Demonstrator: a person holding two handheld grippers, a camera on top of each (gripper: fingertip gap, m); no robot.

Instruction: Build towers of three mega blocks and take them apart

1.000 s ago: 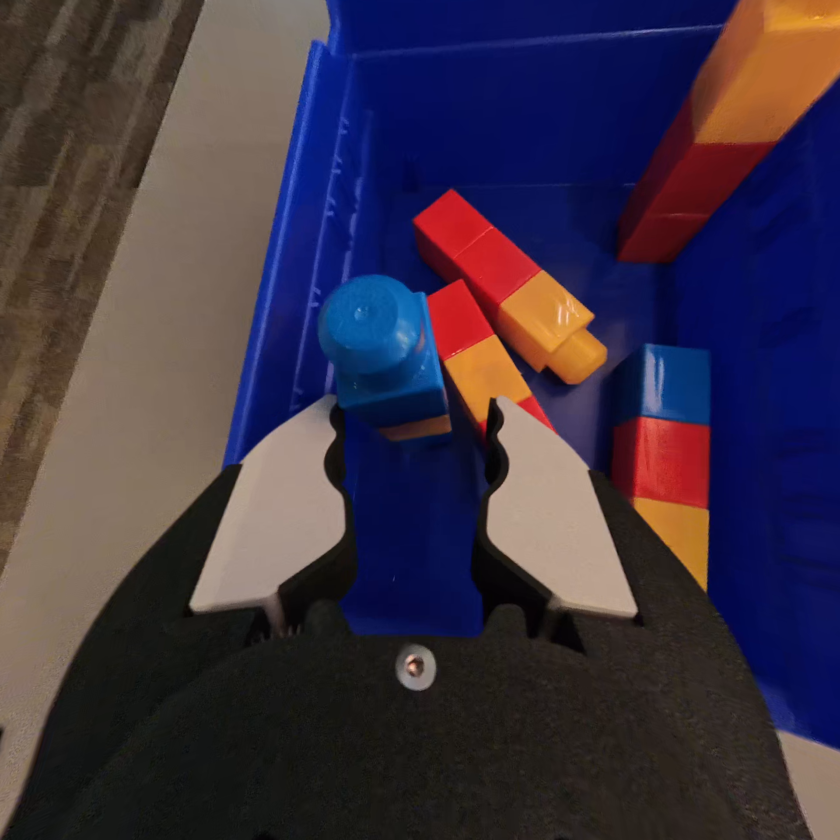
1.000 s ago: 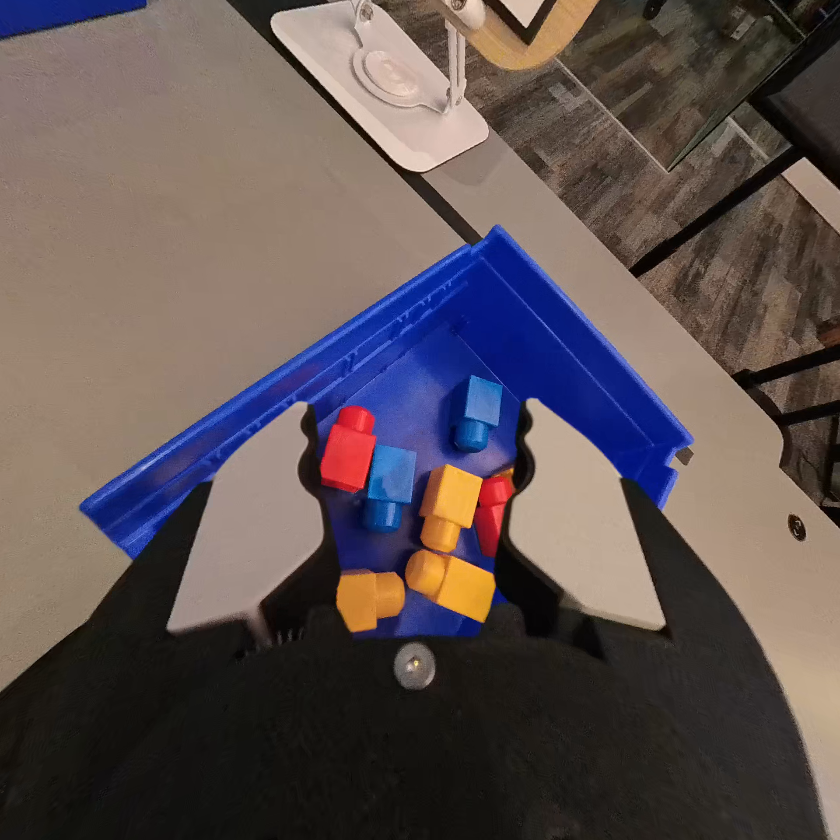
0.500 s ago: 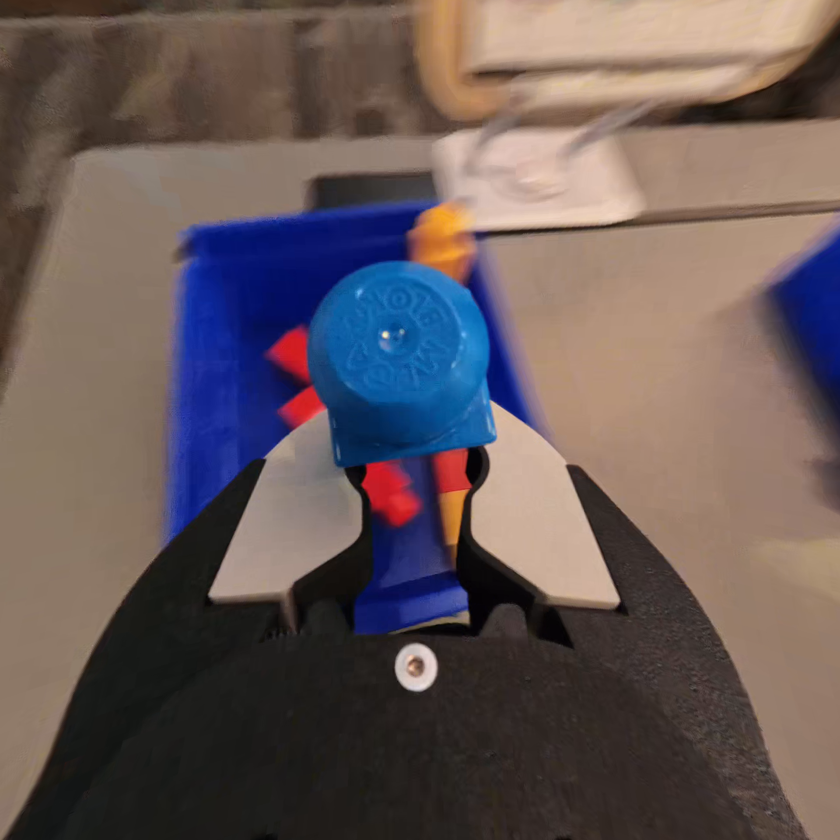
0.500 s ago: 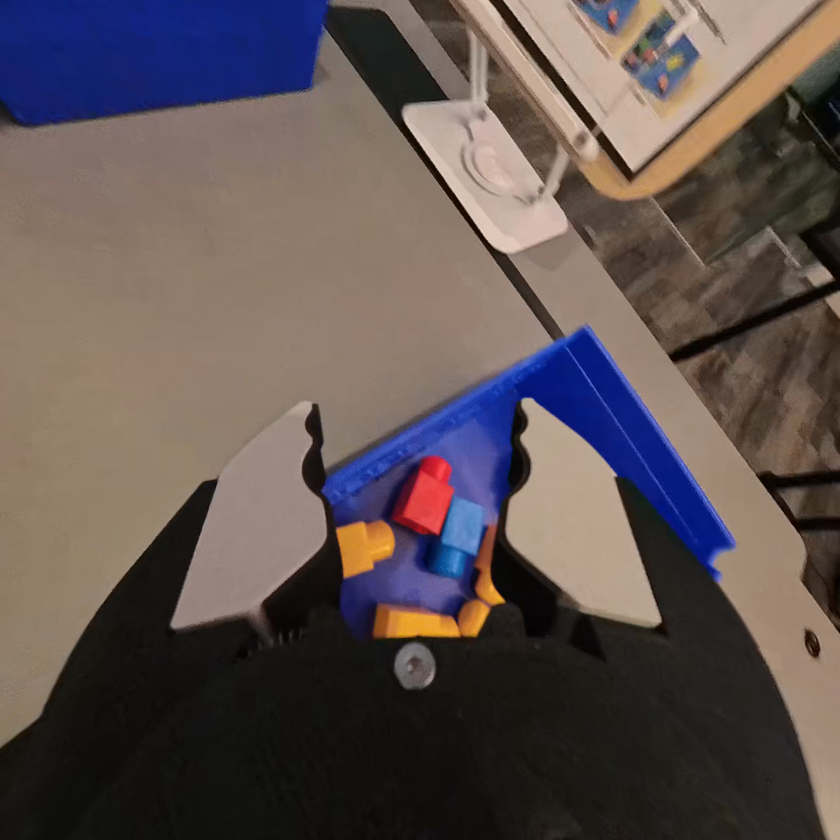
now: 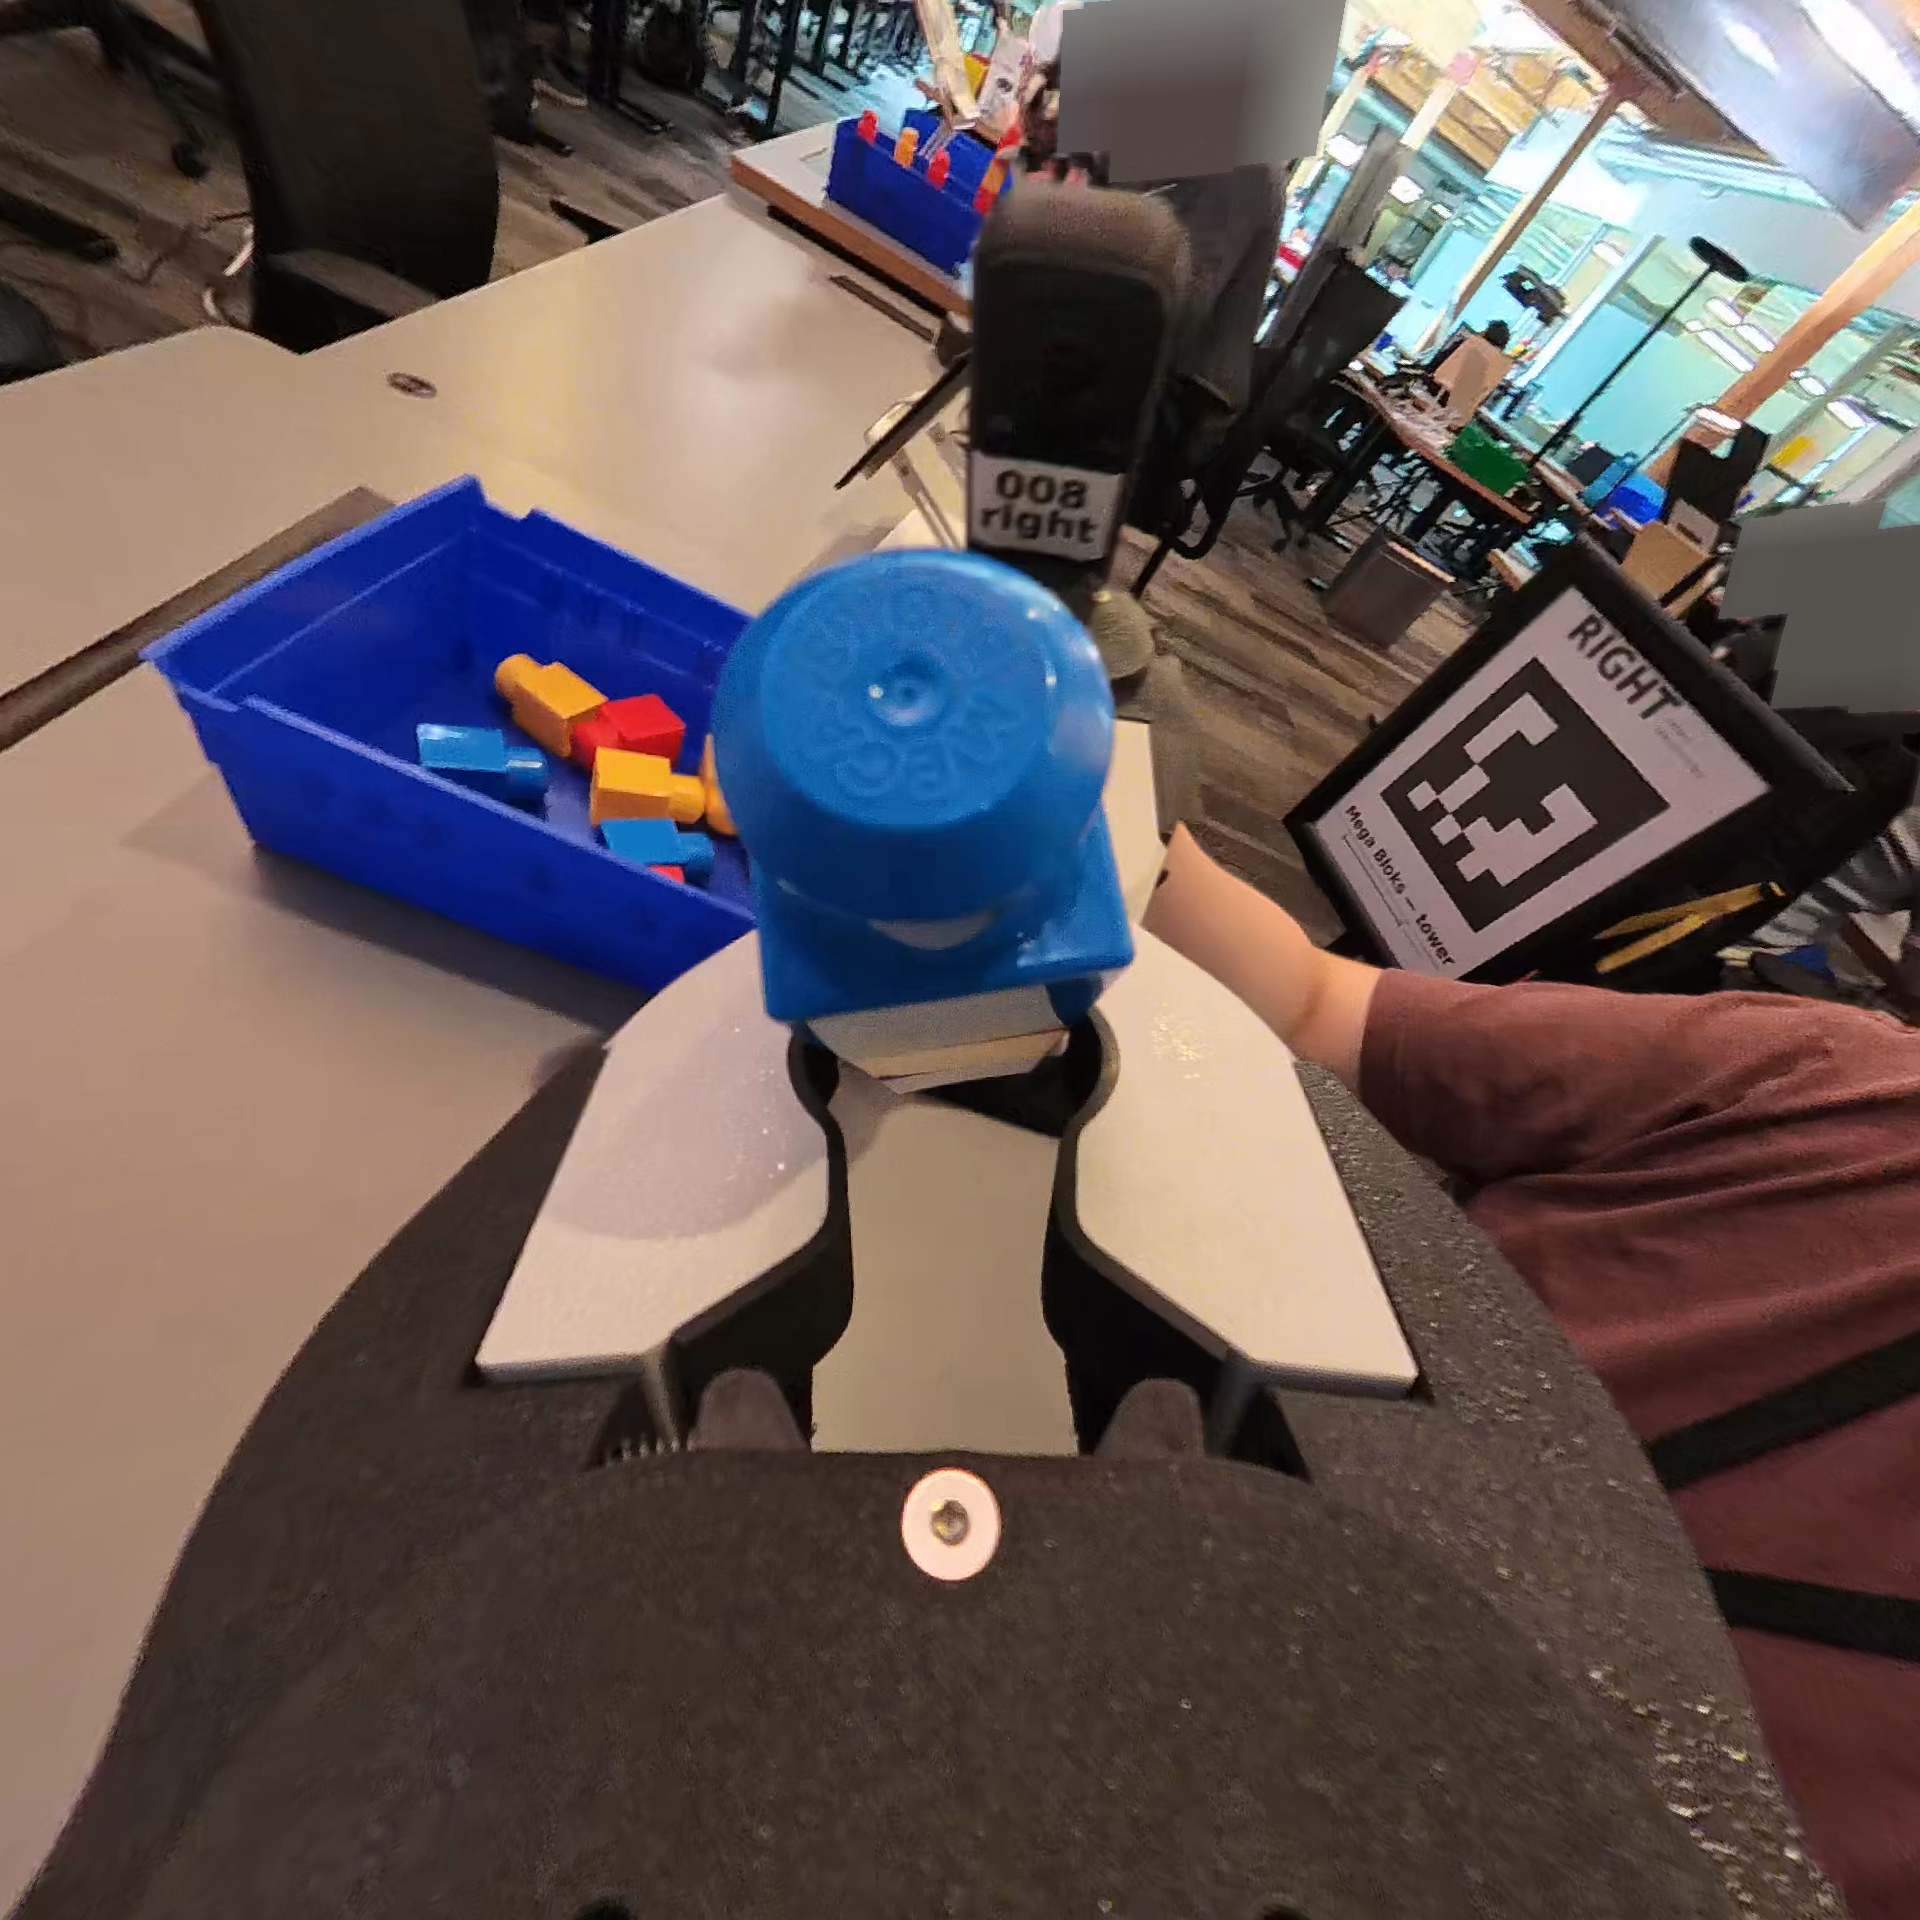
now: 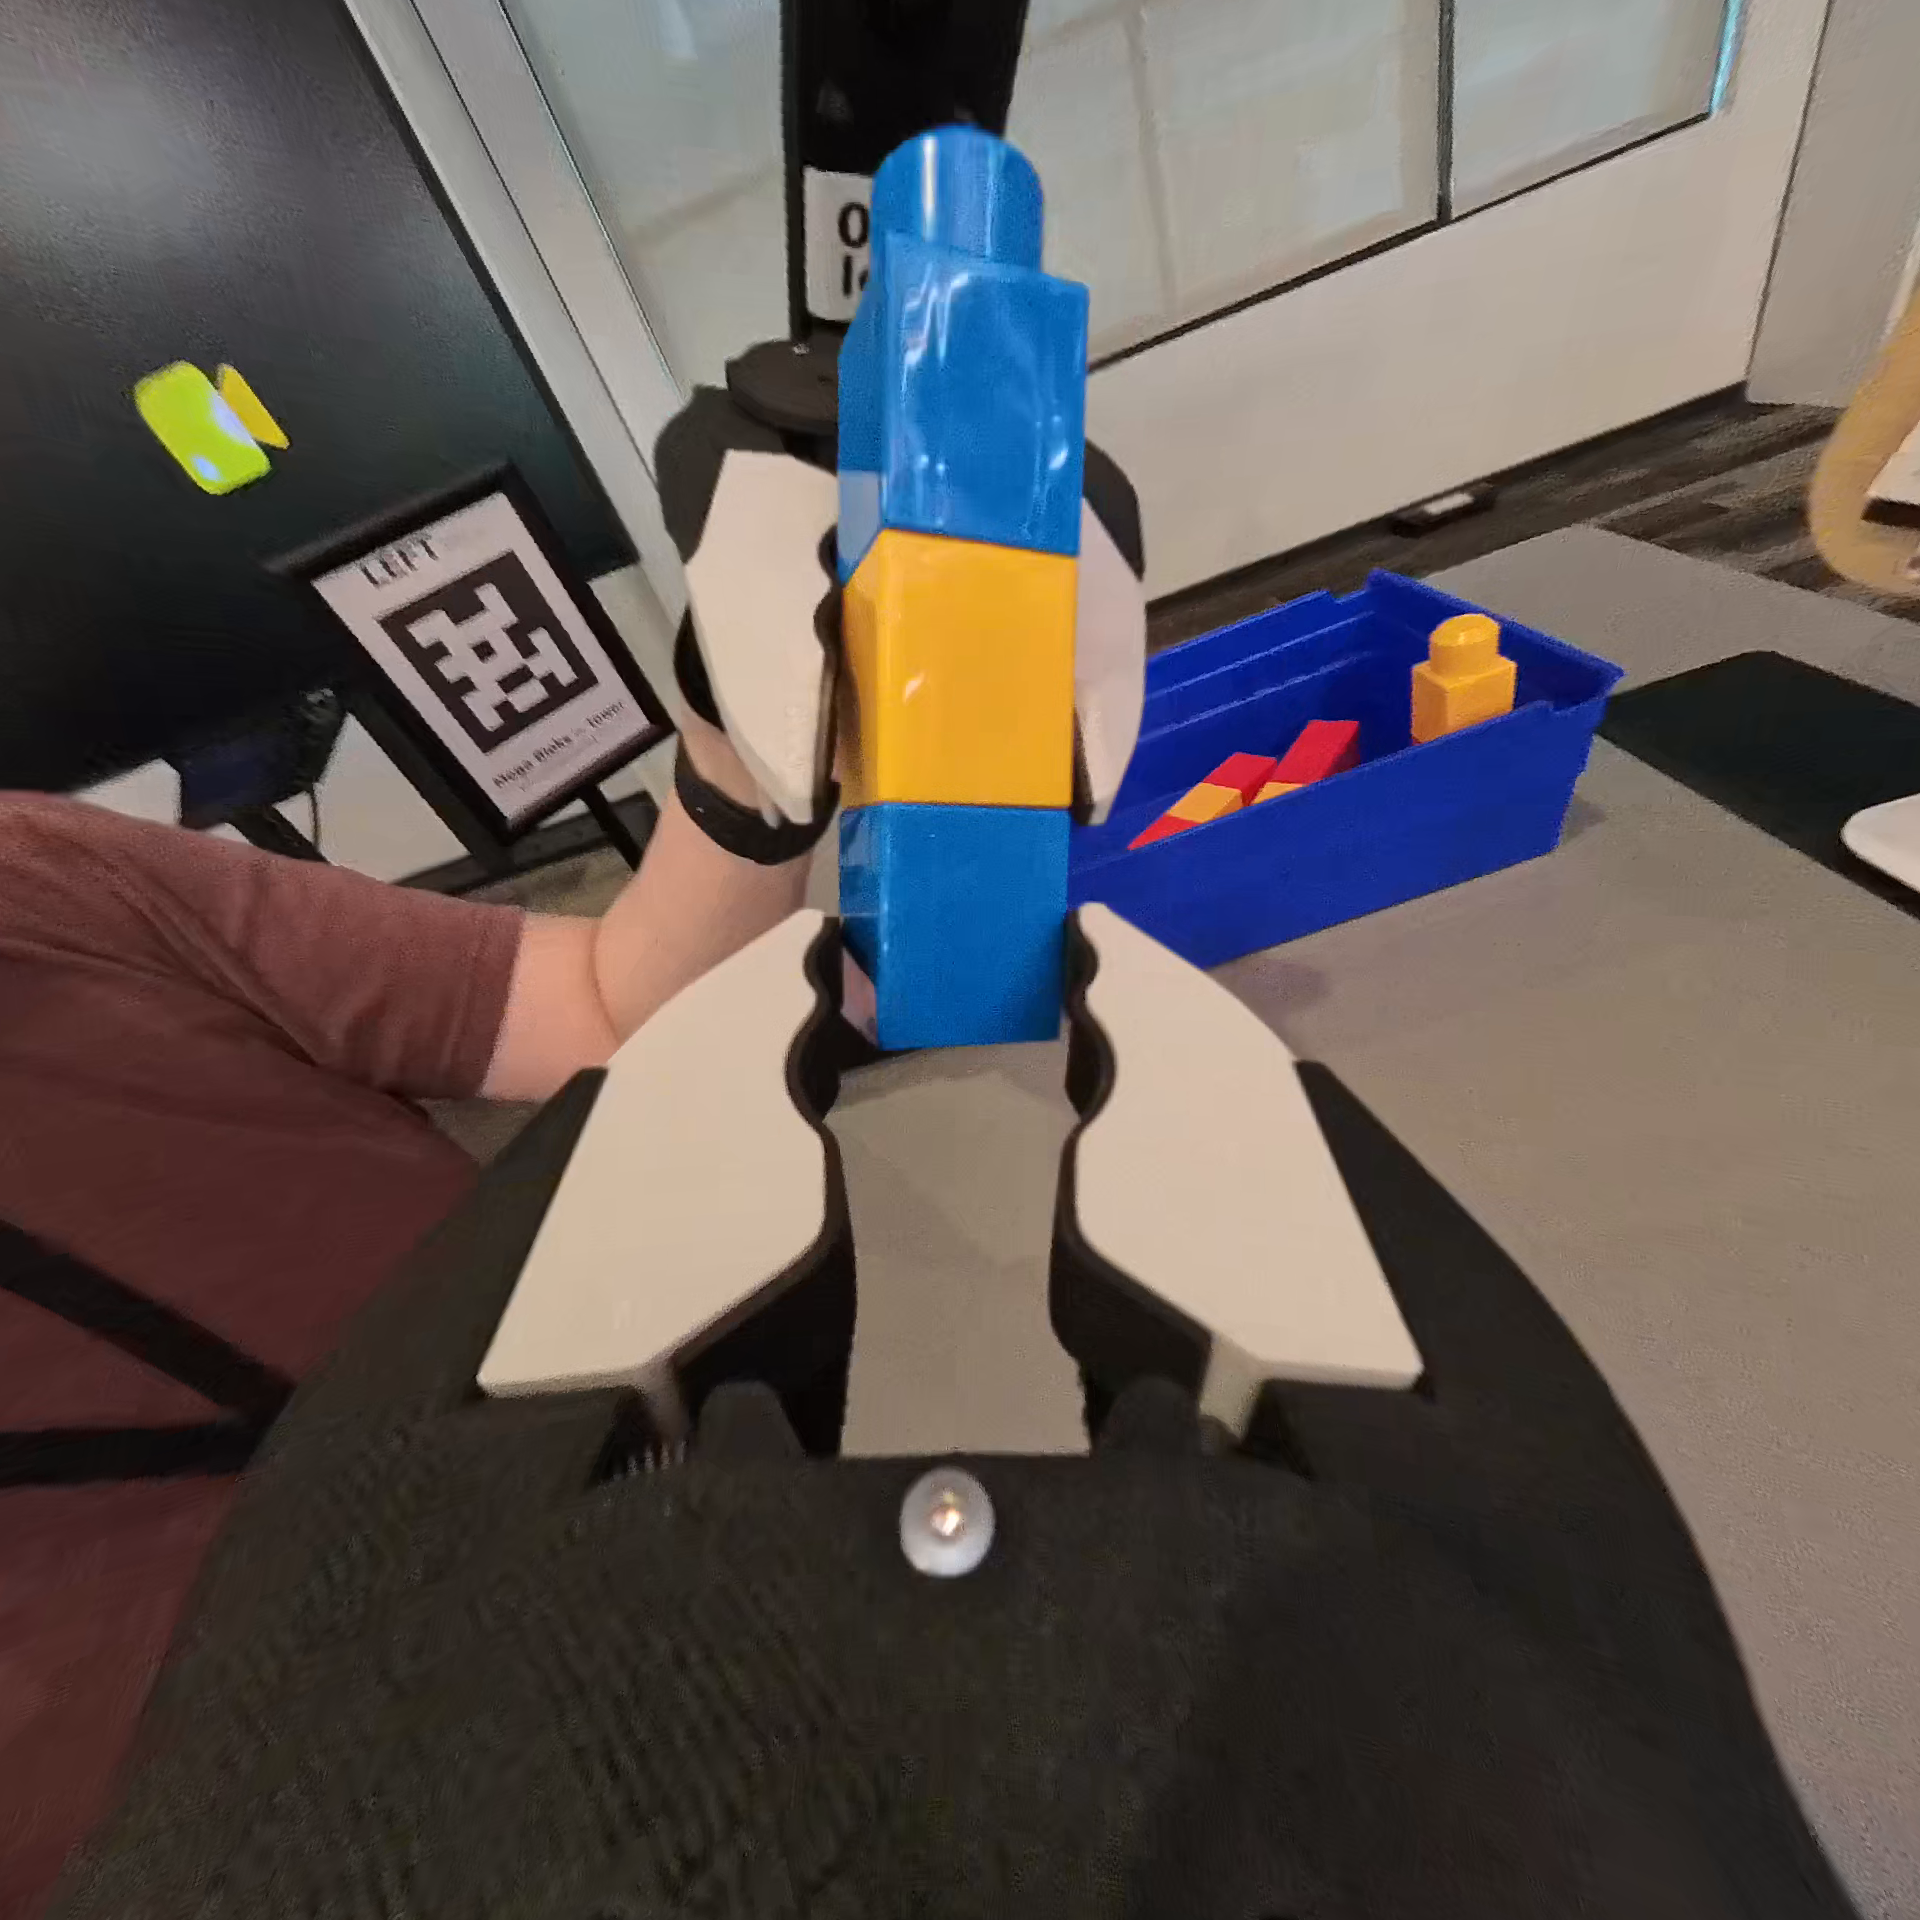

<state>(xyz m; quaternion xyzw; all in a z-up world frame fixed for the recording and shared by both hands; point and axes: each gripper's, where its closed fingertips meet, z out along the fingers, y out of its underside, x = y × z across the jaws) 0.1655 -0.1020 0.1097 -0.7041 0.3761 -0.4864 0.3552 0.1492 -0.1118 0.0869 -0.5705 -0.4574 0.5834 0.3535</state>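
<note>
A three-block tower (image 6: 956, 623), stacked blue, yellow, blue with the stud end uppermost in the right wrist view, is held in the air above the grey tabletop (image 6: 1558, 1091) between the two grippers. The right gripper (image 6: 951, 966) has its jaws narrowed onto the bottom blue block (image 6: 956, 925), both pads pressed against its sides. The left gripper (image 6: 914, 665) comes in from the far side and clamps the yellow middle block (image 6: 961, 665), one white finger on each flank. In the left wrist view the left gripper (image 5: 951, 997) shows only the top blue block (image 5: 925, 790) end-on, round stud facing the camera; the blocks behind it are mostly hidden, so the contact there is hard to judge. A blue bin (image 5: 343, 769) on the tabletop holds loose blue, yellow and red blocks (image 5: 623, 769). A second blue bin (image 6: 1403, 831) holds red-and-yellow towers (image 6: 1247, 784) lying down and one leaning tower, its yellow block (image 6: 1465, 675) showing. Framed marker signs (image 5: 1558, 790) stand beyond the tabletop's edge.
</note>
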